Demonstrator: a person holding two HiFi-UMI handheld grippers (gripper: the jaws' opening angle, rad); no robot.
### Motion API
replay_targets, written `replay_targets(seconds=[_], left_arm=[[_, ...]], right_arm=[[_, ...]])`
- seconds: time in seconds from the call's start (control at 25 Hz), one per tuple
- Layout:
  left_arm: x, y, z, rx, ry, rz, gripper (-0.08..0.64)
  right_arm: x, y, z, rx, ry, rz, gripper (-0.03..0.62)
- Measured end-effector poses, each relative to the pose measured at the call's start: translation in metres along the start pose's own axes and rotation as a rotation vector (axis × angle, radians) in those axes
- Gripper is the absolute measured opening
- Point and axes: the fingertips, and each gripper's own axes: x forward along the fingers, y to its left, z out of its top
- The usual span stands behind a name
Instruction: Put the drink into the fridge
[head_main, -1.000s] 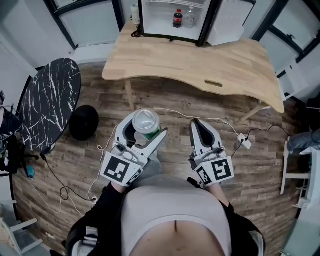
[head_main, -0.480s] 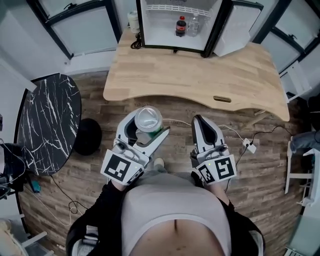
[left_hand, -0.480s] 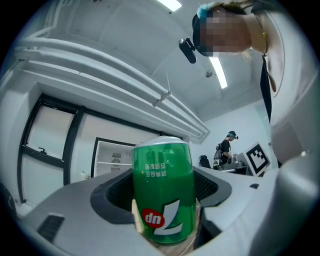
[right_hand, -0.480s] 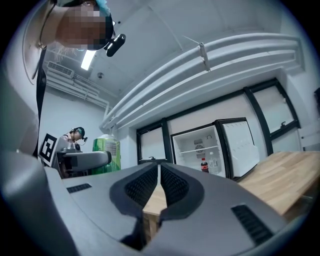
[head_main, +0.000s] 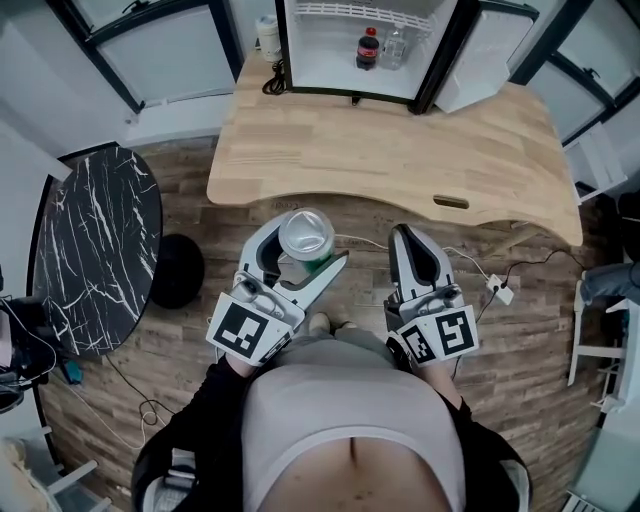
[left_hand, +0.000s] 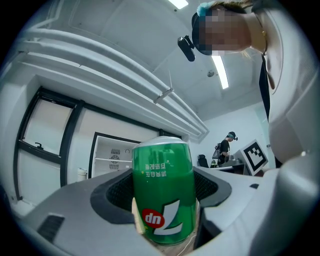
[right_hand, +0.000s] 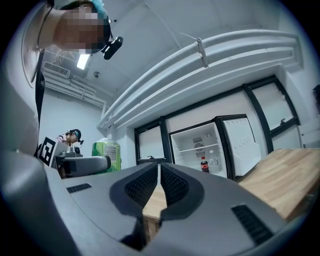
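The left gripper (head_main: 310, 245) is clamped on the green drink can (left_hand: 162, 195), its jaws spread to the can's width and pressing on both sides; the can's silver end faces up at the head camera. Beside it the right gripper (head_main: 408, 240) holds nothing, its jaws closed against each other. Both hang at waist height over the wood-plank floor (head_main: 520, 340), where a white cable and a power strip (head_main: 497, 290) lie. To the left stands a round black marble table (head_main: 95, 240). Ahead, the wooden desk (head_main: 400, 150) lies between the person and the fridge (head_main: 330, 65), whose door (head_main: 480, 60) stands open. Inside are a cola bottle (head_main: 368, 48) and a clear bottle (head_main: 395, 45). Compared with a second ago, the desk and fridge sit nearer; the grip is unchanged.
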Motion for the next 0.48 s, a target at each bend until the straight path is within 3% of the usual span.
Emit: replay_targets(seconds=[0.48], left_arm=[[0.003,0.017,0.0,-0.023,-0.009,-0.03,0.345]], right_arm=[[0.012,0.005,-0.014,0.039,0.017,-0.013,0.037]])
